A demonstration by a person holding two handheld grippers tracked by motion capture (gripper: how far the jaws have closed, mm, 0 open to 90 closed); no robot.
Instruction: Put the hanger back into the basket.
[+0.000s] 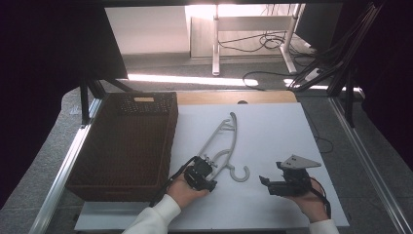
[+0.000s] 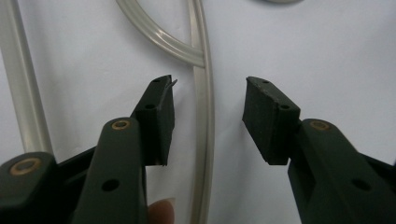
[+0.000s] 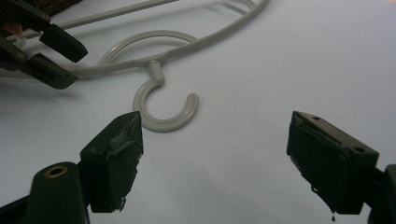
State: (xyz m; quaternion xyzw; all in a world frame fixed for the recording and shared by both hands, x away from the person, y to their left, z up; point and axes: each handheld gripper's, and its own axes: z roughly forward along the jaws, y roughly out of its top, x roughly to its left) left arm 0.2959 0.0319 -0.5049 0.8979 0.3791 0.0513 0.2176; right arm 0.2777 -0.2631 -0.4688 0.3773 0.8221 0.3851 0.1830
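A grey plastic hanger (image 1: 235,136) lies flat on the white board (image 1: 277,126), its hook (image 1: 238,178) toward the front. My left gripper (image 1: 209,165) is open at the hanger's lower end. In the left gripper view one thin hanger bar (image 2: 205,154) runs between the open jaws of the left gripper (image 2: 210,107) without touching the pads (image 2: 161,121). My right gripper (image 1: 264,181) is open to the right of the hook, holding nothing. In the right gripper view the hook (image 3: 163,122) lies just ahead of the right gripper (image 3: 215,130), apart from it, and the left gripper (image 3: 51,56) sits on the hanger at top left.
A large dark wicker basket (image 1: 126,141) stands against the board's left side, close to my left hand. Metal frame rails (image 1: 63,170) run along both table sides. Beyond the far edge are a floor, desk legs and cables (image 1: 263,41).
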